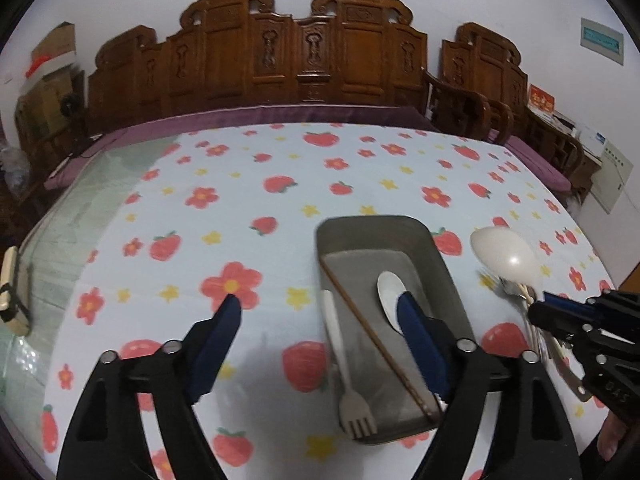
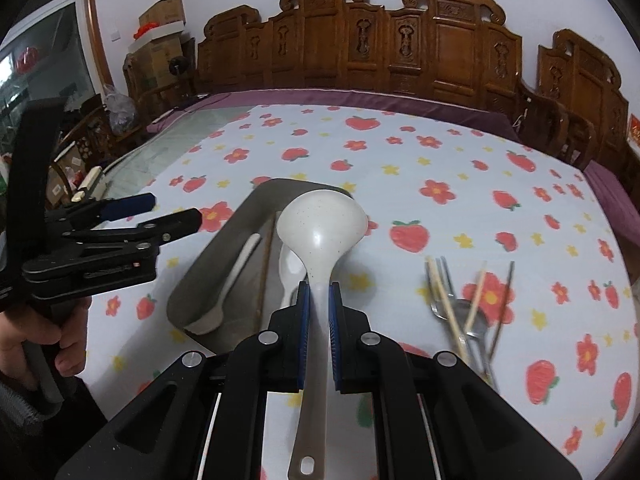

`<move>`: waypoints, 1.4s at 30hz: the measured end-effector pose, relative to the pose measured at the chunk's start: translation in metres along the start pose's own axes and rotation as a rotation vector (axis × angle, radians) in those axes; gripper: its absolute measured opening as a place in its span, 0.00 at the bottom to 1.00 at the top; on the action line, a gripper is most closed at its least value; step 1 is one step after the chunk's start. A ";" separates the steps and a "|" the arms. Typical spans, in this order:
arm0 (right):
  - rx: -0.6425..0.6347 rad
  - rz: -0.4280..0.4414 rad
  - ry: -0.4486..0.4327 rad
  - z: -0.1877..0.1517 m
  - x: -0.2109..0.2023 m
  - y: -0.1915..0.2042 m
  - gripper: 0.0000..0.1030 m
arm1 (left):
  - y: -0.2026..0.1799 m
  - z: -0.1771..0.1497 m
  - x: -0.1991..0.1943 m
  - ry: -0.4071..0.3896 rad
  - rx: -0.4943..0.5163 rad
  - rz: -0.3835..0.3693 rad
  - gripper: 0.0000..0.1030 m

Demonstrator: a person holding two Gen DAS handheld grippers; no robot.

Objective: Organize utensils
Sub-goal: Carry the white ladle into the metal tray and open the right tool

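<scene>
Right hand-held gripper (image 2: pixel 319 312): both blue pads pressed on the stem of a white ladle (image 2: pixel 322 224), bowl up and forward, raised over the near end of the grey tray (image 2: pixel 236 224). Ladle handle runs back under the gripper body; its end is partly hidden there.

Left hand-held gripper (image 1: pixel 320 316): fingers spread wide, holding nothing, hovering low at the tray's left side. Its right finger covers part of the white spoon (image 1: pixel 390 292) lying in the tray.

Tray holds a white fork (image 1: pixel 348 380), one brown chopstick (image 1: pixel 376 340) laid diagonally, and the spoon.

On the flowered cloth of the bench (image 1: pixel 240 208), right of the tray: loose pile of metal fork (image 2: pixel 440 288), chopsticks and a metal spoon, motion-blurred, count unclear. The left wrist view shows only its edge behind the ladle.
</scene>
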State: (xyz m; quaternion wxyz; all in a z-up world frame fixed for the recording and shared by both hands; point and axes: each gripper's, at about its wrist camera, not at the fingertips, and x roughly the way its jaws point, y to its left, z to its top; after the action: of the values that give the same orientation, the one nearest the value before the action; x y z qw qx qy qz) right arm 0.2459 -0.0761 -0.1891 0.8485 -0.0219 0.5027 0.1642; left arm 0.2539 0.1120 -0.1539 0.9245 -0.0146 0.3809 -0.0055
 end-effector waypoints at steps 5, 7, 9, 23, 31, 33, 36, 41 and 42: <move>0.015 0.030 0.014 0.008 0.017 0.008 0.10 | 0.018 0.004 -0.008 -0.018 -0.030 0.010 0.87; 0.021 0.039 0.023 0.012 0.025 0.010 0.10 | 0.023 0.005 -0.011 -0.022 -0.035 0.016 0.87; 0.022 0.045 0.030 0.014 0.031 0.013 0.10 | 0.029 0.006 -0.014 -0.029 -0.040 0.023 0.87; 0.055 0.073 0.104 0.026 0.087 0.035 0.10 | 0.066 0.010 -0.021 -0.041 -0.122 0.034 0.87; 0.066 0.107 0.117 0.023 0.098 0.038 0.11 | 0.067 0.009 -0.021 -0.039 -0.120 0.032 0.87; 0.067 0.121 0.103 0.023 0.094 0.035 0.13 | 0.062 0.008 -0.021 -0.038 -0.109 0.028 0.87; 0.085 0.130 0.079 0.025 0.082 0.024 0.15 | 0.051 0.008 -0.021 -0.039 -0.095 0.019 0.87; 0.054 0.100 0.012 0.022 0.039 -0.006 0.15 | 0.023 0.005 -0.019 -0.023 -0.063 -0.043 0.87; 0.050 0.093 0.005 0.021 0.031 -0.014 0.15 | 0.018 0.005 -0.018 -0.020 -0.062 -0.054 0.87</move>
State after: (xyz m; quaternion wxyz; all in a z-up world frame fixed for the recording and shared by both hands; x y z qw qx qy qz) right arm 0.2811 -0.0769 -0.2074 0.8390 0.0222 0.5091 0.1909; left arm 0.2446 0.1306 -0.1379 0.9269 -0.0537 0.3711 -0.0185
